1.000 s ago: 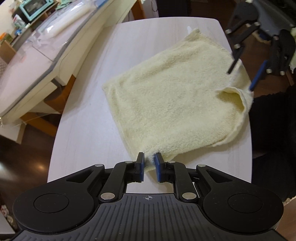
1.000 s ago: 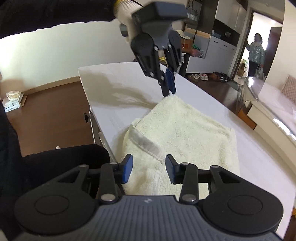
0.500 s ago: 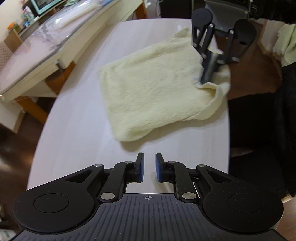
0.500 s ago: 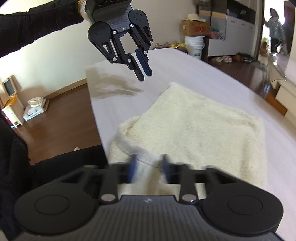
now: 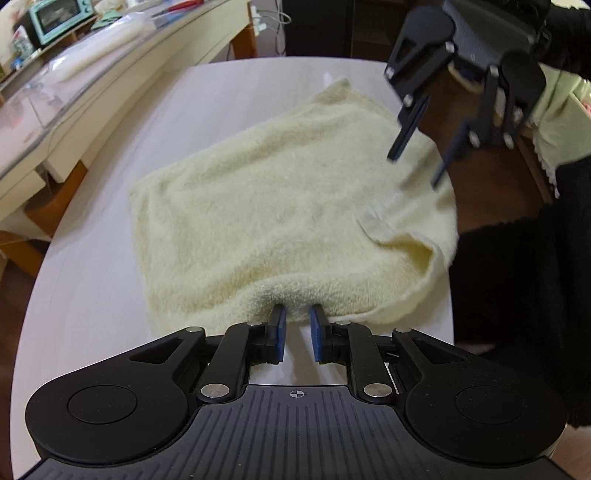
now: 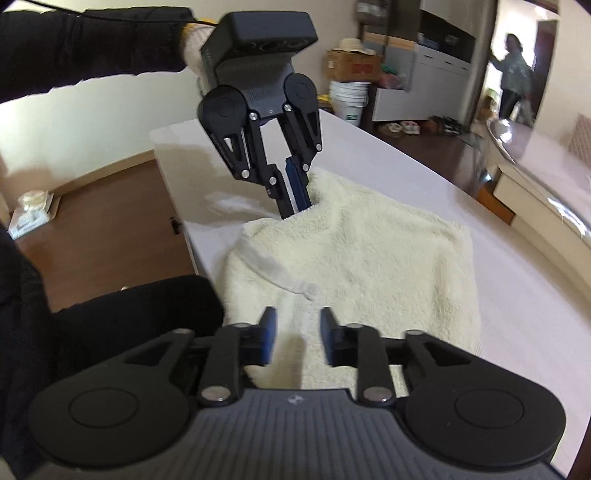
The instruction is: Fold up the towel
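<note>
1. Cream terry towel (image 5: 266,206) lies on the table (image 5: 110,258), folded over at least once, one near corner turned up.
2. Left claw (image 5: 297,325): narrowly parted, tips at the towel's near edge; grip not confirmed.
3. Right claw (image 6: 297,328): open, empty, over the opposite edge.
4. Judged step: taking hold of edges; next requires both claws closing on cloth.

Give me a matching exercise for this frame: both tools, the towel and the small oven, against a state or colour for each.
1. left tool
2. right tool
3. towel
4. small oven

A. teal
B. open, above the towel
C. pale yellow, lying on the table
D. shut on the towel's edge

Pairs: 1-D, 2-B, 3-C, 4-A
</note>
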Tool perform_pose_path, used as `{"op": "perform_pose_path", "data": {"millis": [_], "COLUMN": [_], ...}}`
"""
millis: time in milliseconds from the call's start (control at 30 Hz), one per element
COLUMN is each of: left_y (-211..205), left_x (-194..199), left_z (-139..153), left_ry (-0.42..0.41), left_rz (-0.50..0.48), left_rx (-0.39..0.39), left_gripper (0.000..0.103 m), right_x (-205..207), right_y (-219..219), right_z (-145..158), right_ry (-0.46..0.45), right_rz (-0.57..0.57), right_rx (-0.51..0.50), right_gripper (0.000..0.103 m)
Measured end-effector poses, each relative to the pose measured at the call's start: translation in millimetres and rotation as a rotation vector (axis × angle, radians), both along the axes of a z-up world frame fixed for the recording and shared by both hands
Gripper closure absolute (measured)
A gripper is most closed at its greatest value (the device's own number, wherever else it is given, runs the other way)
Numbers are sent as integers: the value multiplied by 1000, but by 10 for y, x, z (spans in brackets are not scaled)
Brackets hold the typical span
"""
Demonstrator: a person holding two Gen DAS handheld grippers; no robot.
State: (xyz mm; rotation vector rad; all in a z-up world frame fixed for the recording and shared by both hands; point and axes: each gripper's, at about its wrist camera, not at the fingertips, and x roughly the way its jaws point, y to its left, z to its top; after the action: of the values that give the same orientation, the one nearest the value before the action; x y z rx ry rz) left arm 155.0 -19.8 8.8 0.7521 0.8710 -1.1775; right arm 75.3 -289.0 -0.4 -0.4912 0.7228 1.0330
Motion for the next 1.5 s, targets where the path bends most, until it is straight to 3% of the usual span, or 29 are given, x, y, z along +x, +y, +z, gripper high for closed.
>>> {"op": "perform_pose_path", "data": {"millis": [167, 300, 333, 367, 467, 567, 900, 1167, 1233, 1267, 1300, 1333, 1433, 1500], "left_y": [-9, 53, 62, 71, 97, 123, -18, -110, -128, -135, -143, -137, -102, -44], "left_x": [37, 63, 48, 25, -43, -111, -275, -242, -201, -177, -130, -107, -92, -118], "left_z": [28, 55, 58, 63, 76, 89, -24, -58, -77, -87, -101, -99, -59, -25], "left_ry": [0, 31, 28, 21, -2, -24, -120, -208, -230, -238, -224, -203, -150, -112], "left_rz": [-7, -2, -6, -11, -26, -41, -145, -195, -197, -193, -184, -186, -208, -219], "left_rx": [1, 14, 19, 24, 40, 55, 109, 84, 86, 89, 106, 122, 160, 194], "left_gripper": [88, 88, 88, 88, 88, 88, 80, 77, 78, 83, 95, 99, 100, 100], "right_x": [218, 261, 244, 232, 35, -81, -519, -795, -804, -801, -818, -844, -911, -899], "right_y": [134, 251, 276, 283, 288, 201, -273, -210, -243, -240, -232, -202, -72, -84], "right_z": [-107, -239, -249, -246, -169, -69, 386, 419, 436, 441, 429, 407, 352, 344], "right_ry": [54, 54, 44, 44, -15, -37, 45, 81, 106, 103, 92, 85, 75, 74], "right_rz": [14, 54, 70, 79, 121, 111, 78, 145, 139, 137, 134, 145, 165, 154], "right_rx": [54, 20, 12, 13, -25, 2, 221, 224, 259, 256, 237, 202, 121, 118], "right_gripper": [65, 68, 75, 91, 91, 91, 92, 92, 92, 92, 92, 92, 90, 80]}}
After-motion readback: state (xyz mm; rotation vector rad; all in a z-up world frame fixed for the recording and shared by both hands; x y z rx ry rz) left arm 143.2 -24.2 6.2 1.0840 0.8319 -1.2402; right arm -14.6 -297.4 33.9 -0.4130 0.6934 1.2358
